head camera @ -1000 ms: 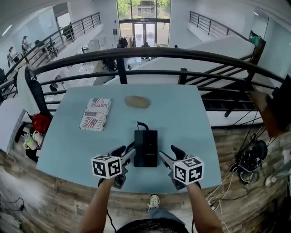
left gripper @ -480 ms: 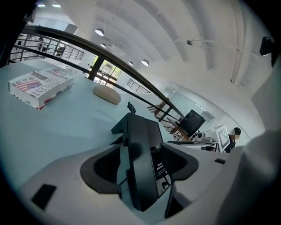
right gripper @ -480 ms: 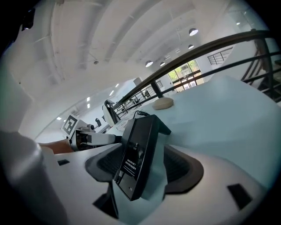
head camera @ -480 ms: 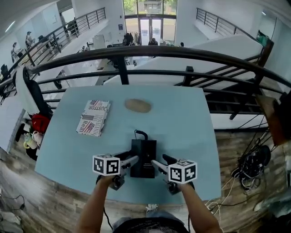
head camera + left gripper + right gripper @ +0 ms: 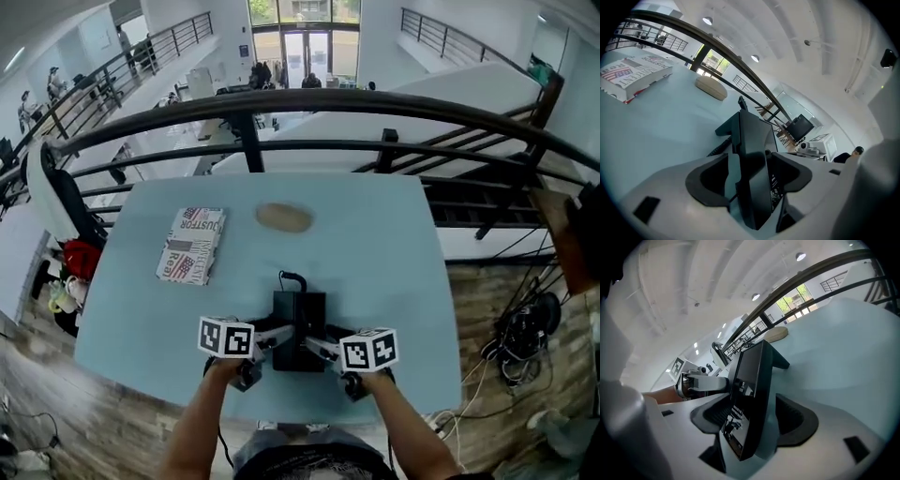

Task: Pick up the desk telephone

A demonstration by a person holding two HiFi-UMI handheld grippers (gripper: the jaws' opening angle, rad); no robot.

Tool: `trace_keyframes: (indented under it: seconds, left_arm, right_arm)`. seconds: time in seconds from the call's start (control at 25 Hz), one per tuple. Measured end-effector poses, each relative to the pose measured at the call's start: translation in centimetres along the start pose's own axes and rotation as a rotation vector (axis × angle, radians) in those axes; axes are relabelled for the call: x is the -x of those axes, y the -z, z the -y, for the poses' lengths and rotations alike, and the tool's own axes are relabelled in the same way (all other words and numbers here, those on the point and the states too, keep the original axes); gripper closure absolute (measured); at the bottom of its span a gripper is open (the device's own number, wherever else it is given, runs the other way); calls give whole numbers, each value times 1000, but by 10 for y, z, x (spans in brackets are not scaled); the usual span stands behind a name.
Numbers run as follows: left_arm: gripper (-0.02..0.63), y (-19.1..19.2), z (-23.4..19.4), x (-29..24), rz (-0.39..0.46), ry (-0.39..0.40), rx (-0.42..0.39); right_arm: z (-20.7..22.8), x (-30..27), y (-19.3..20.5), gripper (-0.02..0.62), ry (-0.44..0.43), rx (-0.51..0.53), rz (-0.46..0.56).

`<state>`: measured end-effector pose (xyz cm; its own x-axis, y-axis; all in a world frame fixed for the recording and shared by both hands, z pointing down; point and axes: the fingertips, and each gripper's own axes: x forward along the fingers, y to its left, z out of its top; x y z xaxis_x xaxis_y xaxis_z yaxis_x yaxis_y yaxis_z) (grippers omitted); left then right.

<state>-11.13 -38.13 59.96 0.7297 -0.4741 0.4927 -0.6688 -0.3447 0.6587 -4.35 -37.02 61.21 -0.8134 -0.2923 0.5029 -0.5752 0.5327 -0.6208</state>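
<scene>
To lift the desk telephone from both sides at once, need one tool on each side, so look first at the near edge of the table. Nearest on the left, find the left gripper, wide open and only just opened wider, with the phone's left edge between its jaws but no squeeze on it. Same thing across from it with the right gripper: wide open, only just opened more, with the phone's right edge between its jaws and no pinch. Opened that wide, most likely, to slip over the thick black edges without a bump. Tipped a bit downward too, likely to reach the low sides of the phone. Right between the two tools, see the phone itself, black, down on the light blue table, close to the front and about in the middle, with a cord curling out of its far end. Not lifted yet. Next, probably, close both tools evenly to stop a tip or a slide. Farther back on the left, spot a book with a flag on its cover, and beside it a flat tan lump, both well apart from the phone and so not in the way. Past the far edge, only a dark railing.
</scene>
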Motion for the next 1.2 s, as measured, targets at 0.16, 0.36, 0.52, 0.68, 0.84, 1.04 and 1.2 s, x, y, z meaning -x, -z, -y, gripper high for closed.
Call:
trace_keyframes:
  seconds: [0.16,0.36,0.52,0.68,0.84,1.04,1.2]
  left_arm:
    - [333,7,2,-8,-52,61,2]
    - [333,13,3,-13,-93,112,-2]
    - [349,9,3,-11,-83,137,8]
    - [400,9,2,-10,-76,142,12]
    - [405,8,3,-10,-59,137,33]
    - [413,8,2,-9,-20,122,57]
    - [413,9,2,-8,-1,110,43]
  right_arm:
    - [1,-9,5,318,12,-25,-15]
    - [-2,-17,7,318,3,-77,-5]
    - [-2,-17,8,318,16,-84,1]
    - [-4,-18,9,319,12,-86,9]
    - [-5,-17,8,324,14,-88,19]
    - [-4,-16,8,331,25,-101,32]
    - [-5,-15,10,333,33,-113,47]
